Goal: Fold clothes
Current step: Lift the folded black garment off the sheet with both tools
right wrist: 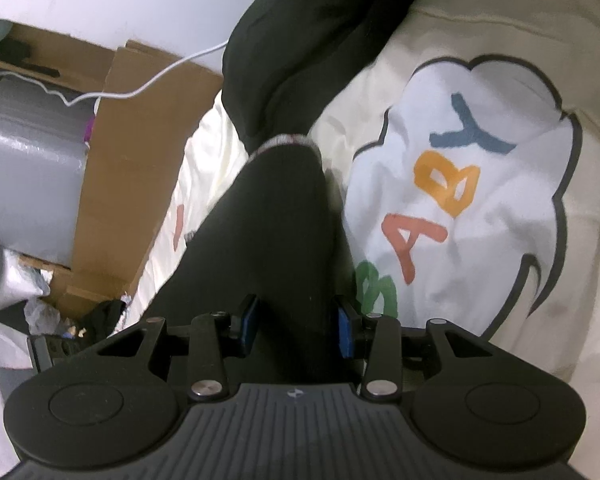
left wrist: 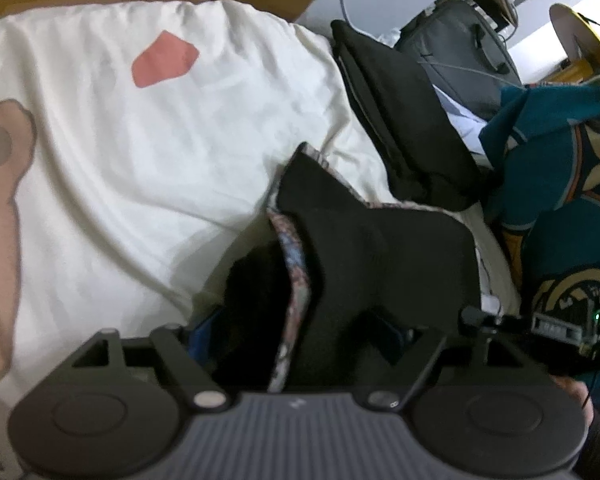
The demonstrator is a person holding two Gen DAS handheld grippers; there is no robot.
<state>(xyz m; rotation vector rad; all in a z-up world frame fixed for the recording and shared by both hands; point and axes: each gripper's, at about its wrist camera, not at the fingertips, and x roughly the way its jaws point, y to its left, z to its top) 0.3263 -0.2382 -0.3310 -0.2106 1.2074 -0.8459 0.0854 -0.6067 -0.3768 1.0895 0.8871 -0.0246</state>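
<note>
A black garment [left wrist: 364, 256] with a patterned hem lies bunched over the cream bedding [left wrist: 140, 140]. My left gripper [left wrist: 300, 332] is shut on the black garment, and the cloth hides its blue pads. In the right wrist view the same black garment [right wrist: 276, 232] runs away from me between the blue pads [right wrist: 346, 332]. My right gripper [right wrist: 298, 326] is shut on a thick fold of it. The other gripper [left wrist: 556, 328] shows at the right edge of the left wrist view.
A folded black garment [left wrist: 400, 120] and a teal patterned cloth [left wrist: 560, 152] lie to the right. A cream sheet with a "BABY" print [right wrist: 440, 200] covers the bed. Cardboard boxes [right wrist: 132, 152], a white cable [right wrist: 148, 80] and a grey bag [left wrist: 460, 52] stand beside the bed.
</note>
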